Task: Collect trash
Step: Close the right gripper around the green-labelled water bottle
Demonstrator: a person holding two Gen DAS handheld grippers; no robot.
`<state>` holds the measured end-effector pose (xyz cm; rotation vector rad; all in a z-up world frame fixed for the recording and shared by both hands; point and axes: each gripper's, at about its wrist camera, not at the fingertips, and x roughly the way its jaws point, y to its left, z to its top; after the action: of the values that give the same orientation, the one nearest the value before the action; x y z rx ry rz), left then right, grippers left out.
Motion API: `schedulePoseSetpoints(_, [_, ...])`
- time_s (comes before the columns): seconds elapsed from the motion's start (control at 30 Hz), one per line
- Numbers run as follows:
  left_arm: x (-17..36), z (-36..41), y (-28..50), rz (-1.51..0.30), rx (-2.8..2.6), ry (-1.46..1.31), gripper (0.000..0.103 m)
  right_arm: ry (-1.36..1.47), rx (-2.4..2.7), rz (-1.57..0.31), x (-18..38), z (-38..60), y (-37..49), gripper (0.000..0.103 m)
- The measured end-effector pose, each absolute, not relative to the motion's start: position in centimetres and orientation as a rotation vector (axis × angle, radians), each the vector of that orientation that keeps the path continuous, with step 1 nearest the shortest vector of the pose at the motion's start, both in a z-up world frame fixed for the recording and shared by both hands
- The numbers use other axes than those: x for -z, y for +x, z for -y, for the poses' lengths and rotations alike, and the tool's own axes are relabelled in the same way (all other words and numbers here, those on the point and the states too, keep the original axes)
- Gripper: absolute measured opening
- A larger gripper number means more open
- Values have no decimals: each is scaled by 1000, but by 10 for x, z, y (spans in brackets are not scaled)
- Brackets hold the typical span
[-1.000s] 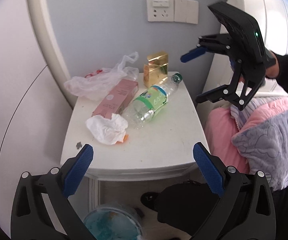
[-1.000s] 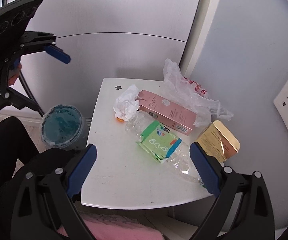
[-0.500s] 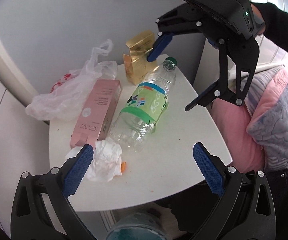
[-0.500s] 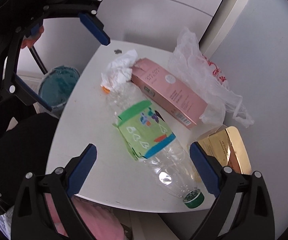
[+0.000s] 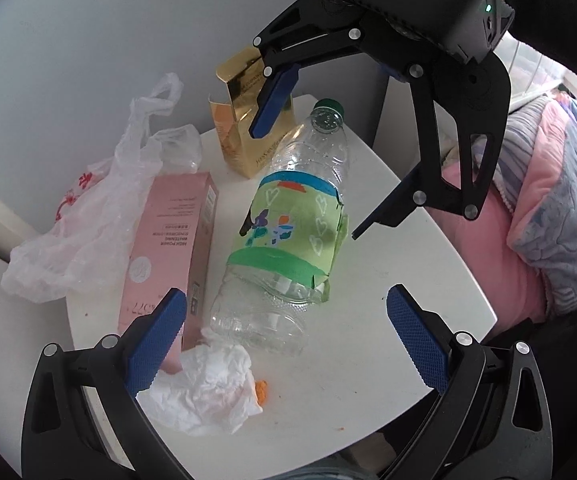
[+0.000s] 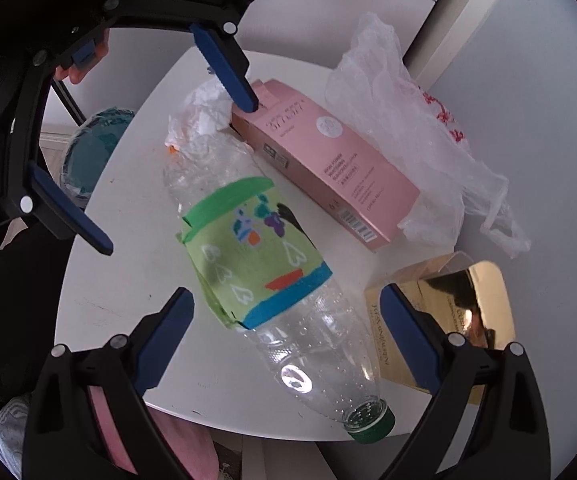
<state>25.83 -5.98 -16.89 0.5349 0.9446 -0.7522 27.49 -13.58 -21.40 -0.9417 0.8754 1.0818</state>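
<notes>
- Table (image 5: 428,272): small, white, under both grippers, and filling more of both views than a second ago, when the fingers were further back from it.
- Bag (image 5: 88,216): clear plastic, slumped beyond the left finger of the left gripper (image 5: 288,340), touching the box.
- Bottle (image 5: 288,232): clear, crushed, lying flat with its long axis running from one gripper to the other. In the left wrist view its base sits between the spread fingers and the green cap (image 5: 330,106) points away; in the right wrist view the cap (image 6: 372,426) lies between the fingers of the right gripper (image 6: 288,344).
- Pink box (image 5: 172,248): flat, alongside the bottle, just ahead of the left finger.
- Gold box (image 6: 440,320): upright, behind the right gripper's right finger.
- Tissue (image 5: 204,388): crumpled, touching the bottle's base.
- Both grippers are spread wide and empty.
</notes>
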Motion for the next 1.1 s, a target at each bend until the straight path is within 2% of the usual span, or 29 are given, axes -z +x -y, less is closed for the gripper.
schedulePoseSetpoints(0.47, [202, 61, 292, -981, 833, 564, 97, -1035, -1091, -951, 242, 133, 277, 91])
schedulePoseSetpoints(0.53, [206, 59, 295, -982, 838, 560, 97, -1038, -1089, -957, 245, 134, 276, 87])
schedulePoseSetpoints(0.6, [210, 58, 300, -990, 849, 547, 92, -1038, -1091, -971, 249, 136, 277, 80])
schedulePoseSetpoints(0.63, [212, 57, 301, -992, 849, 547, 86, -1042, -1094, -973, 251, 136, 279, 78])
schedulePoseSetpoints(0.67, [213, 56, 302, -992, 851, 546, 76, -1044, -1097, -976, 252, 135, 280, 77])
schedulePoseSetpoints(0.7, [213, 56, 303, -989, 847, 548, 71, -1046, -1098, -975, 253, 135, 280, 76])
schedulePoseSetpoints(1.1, [191, 51, 280, -953, 817, 553, 70, -1037, -1109, -921, 235, 134, 275, 74])
